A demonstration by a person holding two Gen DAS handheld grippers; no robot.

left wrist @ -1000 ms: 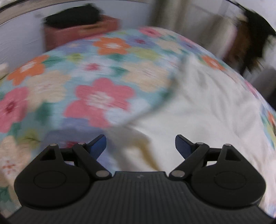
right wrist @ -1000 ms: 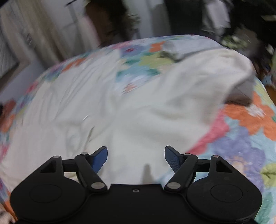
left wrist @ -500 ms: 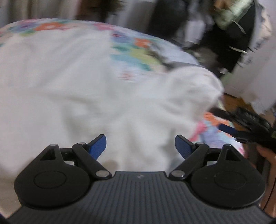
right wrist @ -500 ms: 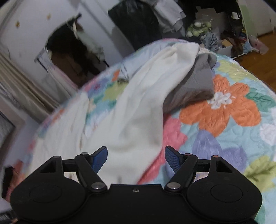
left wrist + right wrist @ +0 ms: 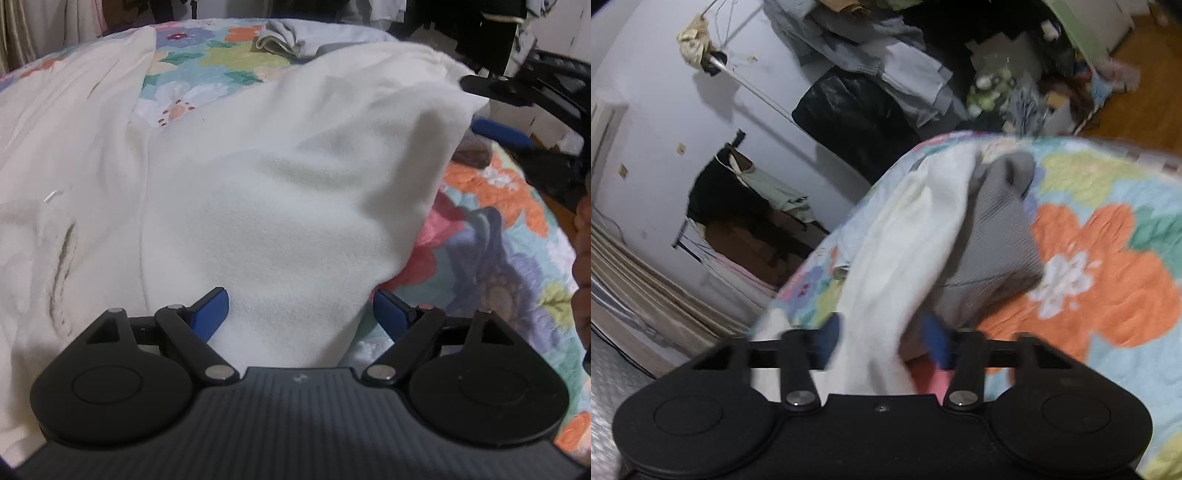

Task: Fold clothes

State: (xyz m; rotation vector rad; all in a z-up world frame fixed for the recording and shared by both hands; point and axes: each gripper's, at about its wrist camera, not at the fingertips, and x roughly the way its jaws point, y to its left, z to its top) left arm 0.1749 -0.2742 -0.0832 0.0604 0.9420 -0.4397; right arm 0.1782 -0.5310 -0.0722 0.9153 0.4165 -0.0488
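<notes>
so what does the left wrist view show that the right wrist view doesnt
Only the left wrist view: the open left gripper over the wide spread of the white garment, and the right gripper seen from outside. Only the right wrist view: the wall, a clothes rack, the wooden floor; its jaws have just been closing with white cloth between them. Both: the garment, the grey garment, the floral quilt.

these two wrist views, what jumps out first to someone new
A big cream garment sprawls across a bright floral quilt, filling the left view. The right gripper, its jaws just closing, has a strip of that cream cloth between them, beside a grey garment. The left gripper stands open over the cloth.
</notes>
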